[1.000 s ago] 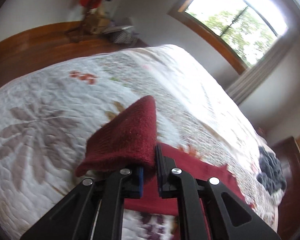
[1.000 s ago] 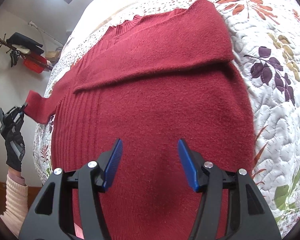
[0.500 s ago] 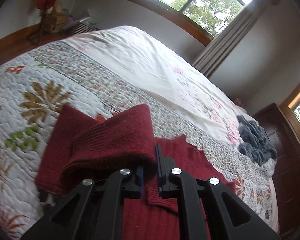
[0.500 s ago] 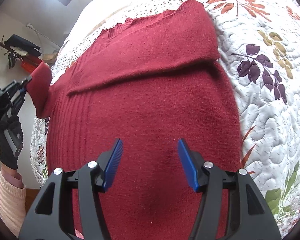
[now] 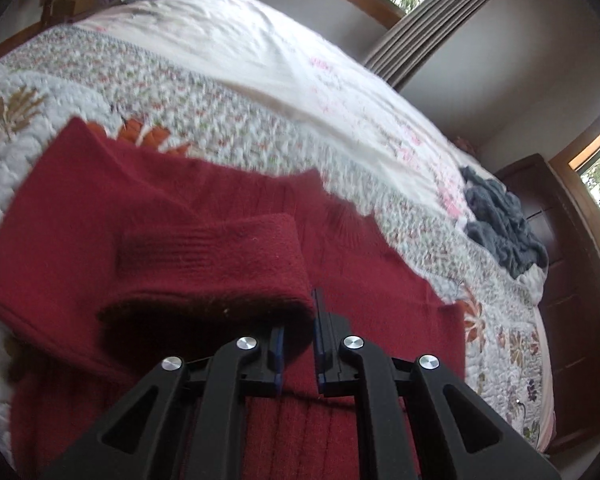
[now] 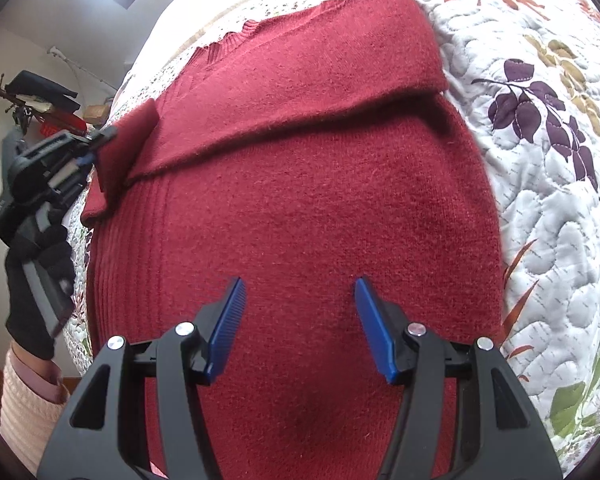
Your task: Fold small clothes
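Note:
A dark red knit sweater (image 6: 300,184) lies flat on the quilted bed (image 6: 540,200), with its right sleeve folded across the chest. My left gripper (image 5: 298,320) is shut on the ribbed cuff (image 5: 220,260) of the other sleeve and holds it lifted over the sweater's body (image 5: 380,320). In the right wrist view that left gripper (image 6: 96,148) comes in from the left edge in a black-gloved hand (image 6: 40,272), the cuff (image 6: 128,148) bent over the sweater's side. My right gripper (image 6: 299,284) is open above the lower body of the sweater, with nothing between its fingers.
A heap of grey clothes (image 5: 500,228) lies at the far right of the bed. A dark wooden dresser (image 5: 564,300) stands beyond it, and a curtain (image 5: 432,12) hangs by the window. A coat stand (image 6: 32,96) is against the wall past the left gripper.
My left gripper has carried the sleeve cuff from outside the sweater's left edge inward, over its body. The right gripper has stayed open and almost still.

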